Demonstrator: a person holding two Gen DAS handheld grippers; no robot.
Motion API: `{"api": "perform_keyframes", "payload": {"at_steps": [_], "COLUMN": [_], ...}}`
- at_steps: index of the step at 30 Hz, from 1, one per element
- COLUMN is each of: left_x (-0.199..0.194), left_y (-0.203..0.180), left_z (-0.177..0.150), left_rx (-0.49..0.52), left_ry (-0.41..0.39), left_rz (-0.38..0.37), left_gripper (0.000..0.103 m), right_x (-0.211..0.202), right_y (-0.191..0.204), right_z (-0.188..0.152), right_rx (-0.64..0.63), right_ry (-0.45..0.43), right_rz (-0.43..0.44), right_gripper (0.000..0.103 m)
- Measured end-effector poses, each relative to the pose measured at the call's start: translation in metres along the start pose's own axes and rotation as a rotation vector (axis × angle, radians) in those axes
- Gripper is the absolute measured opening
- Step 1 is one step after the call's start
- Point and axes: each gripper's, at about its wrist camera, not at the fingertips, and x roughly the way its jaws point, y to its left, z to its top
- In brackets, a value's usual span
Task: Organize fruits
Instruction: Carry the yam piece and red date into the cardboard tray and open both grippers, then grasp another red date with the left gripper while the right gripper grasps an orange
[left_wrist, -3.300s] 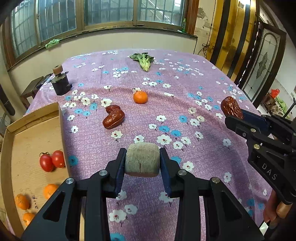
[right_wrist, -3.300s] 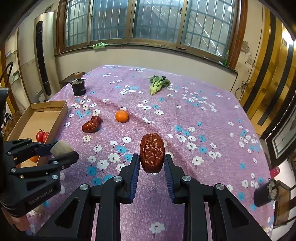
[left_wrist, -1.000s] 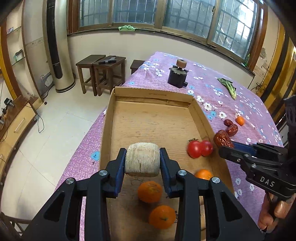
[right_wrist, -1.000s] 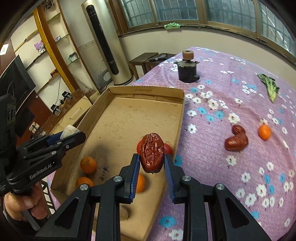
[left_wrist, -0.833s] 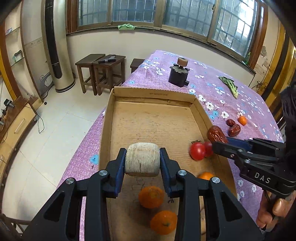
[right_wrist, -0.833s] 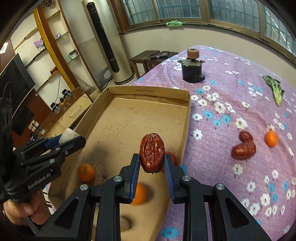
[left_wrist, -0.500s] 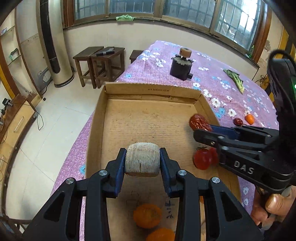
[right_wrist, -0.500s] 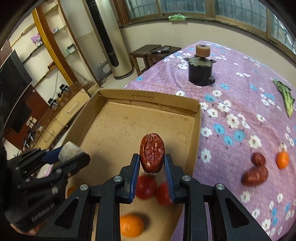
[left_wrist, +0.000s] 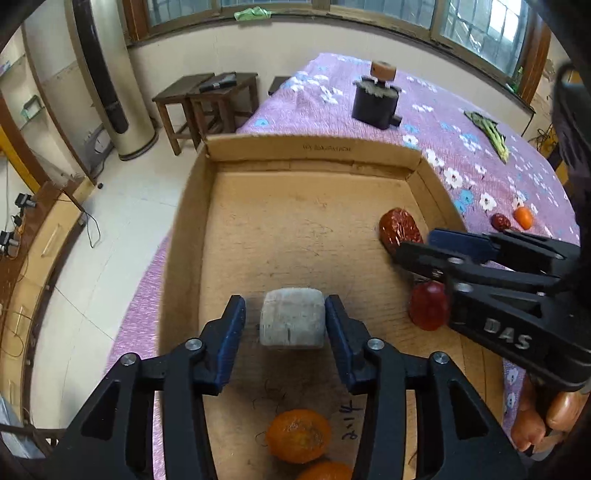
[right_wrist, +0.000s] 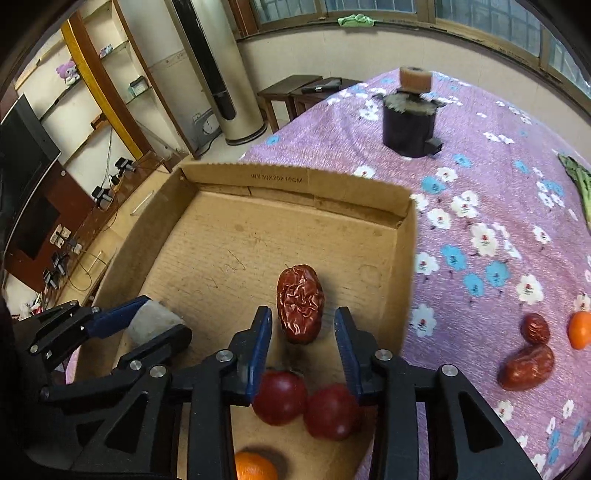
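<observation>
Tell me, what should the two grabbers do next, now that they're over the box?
Probably lift both away. The left gripper and right gripper have just been opening, with gaps showing beside the pale block and the red date over the cardboard box. More fruit, like another date, waits on the cloth.

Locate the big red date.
Right wrist view: the date lies inside the cardboard box, between the right gripper's open jaws, just beyond two tomatoes.

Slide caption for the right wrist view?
Right tool open over the cardboard box, jaws just parted around a red date.
</observation>
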Motion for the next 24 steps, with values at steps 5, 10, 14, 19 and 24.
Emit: {"api": "perform_keyframes", "payload": {"at_steps": [5, 10, 14, 19, 24], "left_x": [-0.018, -0.032, -0.041, -0.050, -0.057], "left_y": [-0.003, -0.020, -0.040, -0.064, -0.087], "left_z": [-0.001, -0.005, -0.008, -0.013, -0.014], "left_rx": [-0.009, 0.008, 0.044, 0.087, 0.117], "left_ry": [-0.040, -0.060, -0.068, -0.075, -0.077], "left_rz": [-0.014, -0.052, -0.079, -0.115, -0.150], "left_gripper": [0.047, 0.047, 0.047, 0.047, 0.047], "right_x": [-0.035, -0.068, -0.094, -0.108, -0.119], "right_y": [-0.010, -0.028, -0.049, -0.068, -0.092], "right_z": [-0.013, -0.034, -0.055, -0.071, -0.088], "right_rx": [0.025, 0.075, 0.131, 0.171, 0.218], "right_ry": [-0.054, -0.095, -0.120, -0.131, -0.136], "right_rz": [0.016, 0.010, -0.013, -0.038, -0.068], "right_gripper": [0.042, 0.043, 0.044, 0.044, 0.044]}}
